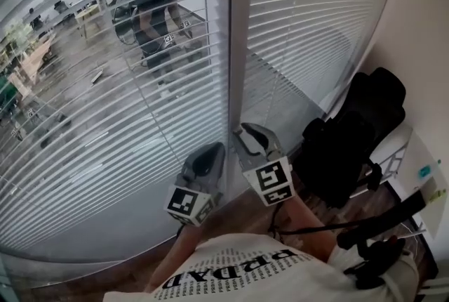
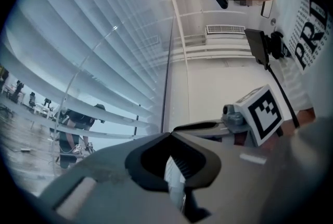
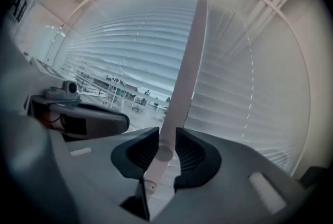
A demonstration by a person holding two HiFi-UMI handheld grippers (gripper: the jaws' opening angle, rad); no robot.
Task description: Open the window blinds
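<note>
Two white slatted blinds hang side by side, the left blind (image 1: 105, 118) tilted enough to show the street, the right blind (image 1: 309, 20) with its slats shut. A white tilt wand (image 3: 188, 56) hangs between them. My right gripper (image 3: 165, 140) is shut on the wand near its lower end, one pad pressing on each side. In the head view this right gripper (image 1: 245, 135) sits at the window frame (image 1: 238, 34). My left gripper (image 1: 210, 156) is beside it, on its left, jaws together and holding nothing. In the left gripper view the left gripper (image 2: 169, 137) points at the slats.
A thin clear wand (image 2: 78, 77) curves down in front of the left blind. A black chair (image 1: 358, 132) with dark bags stands close at the right, against a white wall (image 1: 421, 27). Wooden floor (image 1: 231, 213) shows below the grippers.
</note>
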